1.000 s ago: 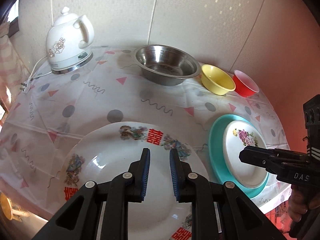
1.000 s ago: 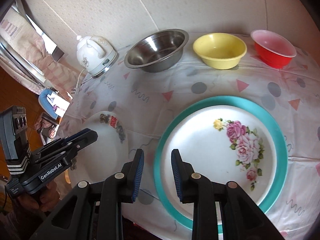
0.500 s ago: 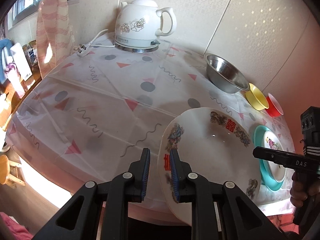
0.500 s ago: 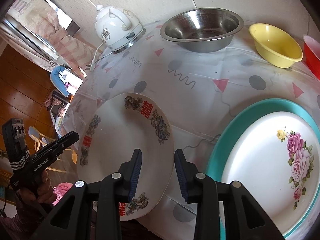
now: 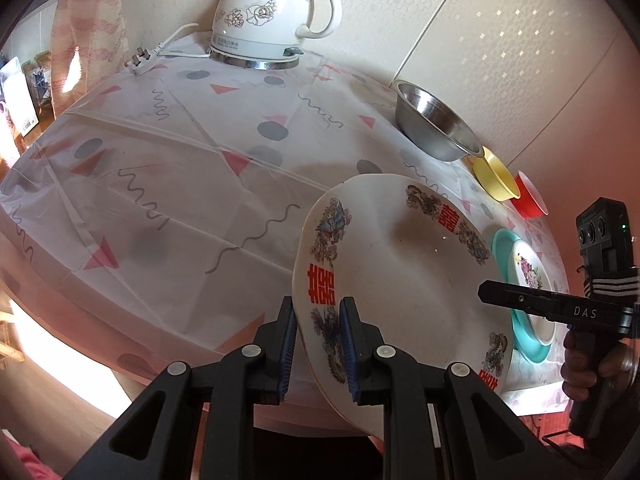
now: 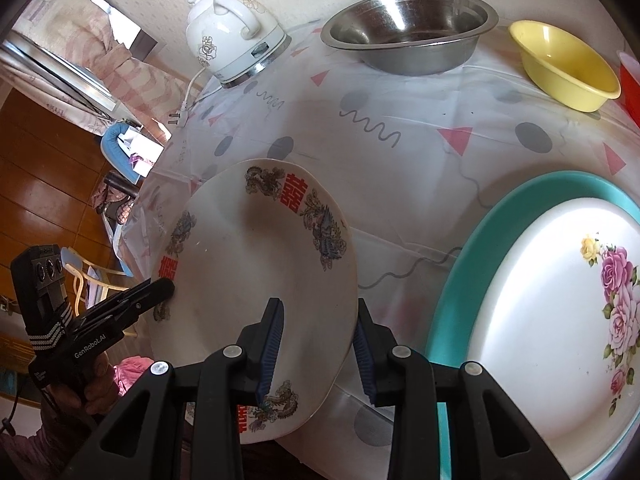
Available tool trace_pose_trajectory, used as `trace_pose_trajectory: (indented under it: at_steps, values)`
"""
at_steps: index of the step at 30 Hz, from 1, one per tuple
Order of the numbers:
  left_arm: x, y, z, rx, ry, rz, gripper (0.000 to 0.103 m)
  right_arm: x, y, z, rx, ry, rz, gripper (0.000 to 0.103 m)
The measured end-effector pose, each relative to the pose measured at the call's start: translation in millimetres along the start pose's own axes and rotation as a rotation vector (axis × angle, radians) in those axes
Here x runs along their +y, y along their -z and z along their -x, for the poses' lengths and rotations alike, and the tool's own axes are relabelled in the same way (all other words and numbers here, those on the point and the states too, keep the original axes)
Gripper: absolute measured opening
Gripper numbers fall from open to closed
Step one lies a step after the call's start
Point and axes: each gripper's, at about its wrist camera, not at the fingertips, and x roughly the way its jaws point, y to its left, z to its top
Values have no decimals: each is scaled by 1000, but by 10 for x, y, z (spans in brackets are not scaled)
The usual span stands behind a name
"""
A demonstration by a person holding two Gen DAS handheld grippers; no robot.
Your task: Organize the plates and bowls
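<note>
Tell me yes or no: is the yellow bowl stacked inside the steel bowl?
No. In the right wrist view the yellow bowl sits on the tablecloth beside the steel bowl, apart from it.

Glossy ceramic plate, shiny metal bowl, smooth plastic tablecloth.

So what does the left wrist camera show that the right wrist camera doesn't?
Only left: the whole red bowl, clipped in the right view. Only right: the wooden floor. Both: left gripper clamped on the white plate's rim, right gripper open astride its opposite rim, kettle, steel bowl, yellow bowl, flowered plate on the teal plate.
</note>
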Motion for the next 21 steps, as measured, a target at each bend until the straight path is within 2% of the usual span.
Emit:
trace_pose_trajectory:
  at_steps: [7,14,18,21]
  values:
    - [-82,-63,-148,14,-40,-32,29,27,-1,-121,15,13,12,35]
    - [-125,-69,-166,14,-75,-46,29,96,29,-115,0,64,71,35]
    - [-109,-76,-182,16,-55,-28,34,58,25,-113,0,43,64,35]
    - [-158,-75,-219,12,-79,-54,36,65,21,-118,2,41,65,37]
